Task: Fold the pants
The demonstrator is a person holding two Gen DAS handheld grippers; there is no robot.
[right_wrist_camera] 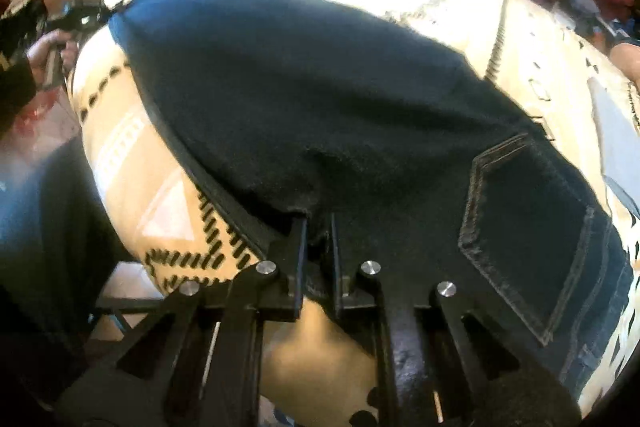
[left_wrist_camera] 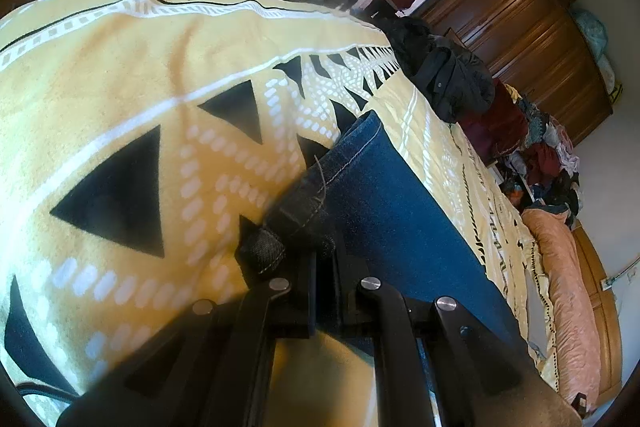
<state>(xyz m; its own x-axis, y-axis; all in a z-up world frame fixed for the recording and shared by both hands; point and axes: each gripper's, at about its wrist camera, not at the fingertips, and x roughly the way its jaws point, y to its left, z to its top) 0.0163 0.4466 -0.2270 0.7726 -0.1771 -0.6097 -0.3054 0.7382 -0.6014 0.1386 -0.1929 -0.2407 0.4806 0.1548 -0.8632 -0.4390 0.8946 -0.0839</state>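
Pants (right_wrist_camera: 320, 99) spread flat on bed (left_wrist_camera: 120, 75). Left gripper (left_wrist_camera: 324, 251) pinching hem; right gripper (right_wrist_camera: 318, 231) pinching waist edge. Risk: thin bite slipping on lift, fold landing crooked.

The left gripper (left_wrist_camera: 324, 259) has its two black fingers drawn close together, pinching a fold of denim at a hem; the fabric bunches just ahead of the fingertips and runs away forward and to the right of it. The right gripper (right_wrist_camera: 318, 227) likewise has its fingers nearly closed, clamped on an edge of dark denim directly ahead of it. Far ahead and to the left of the right gripper, the person's left hand (right_wrist_camera: 48, 53) grips the handle of the other tool.
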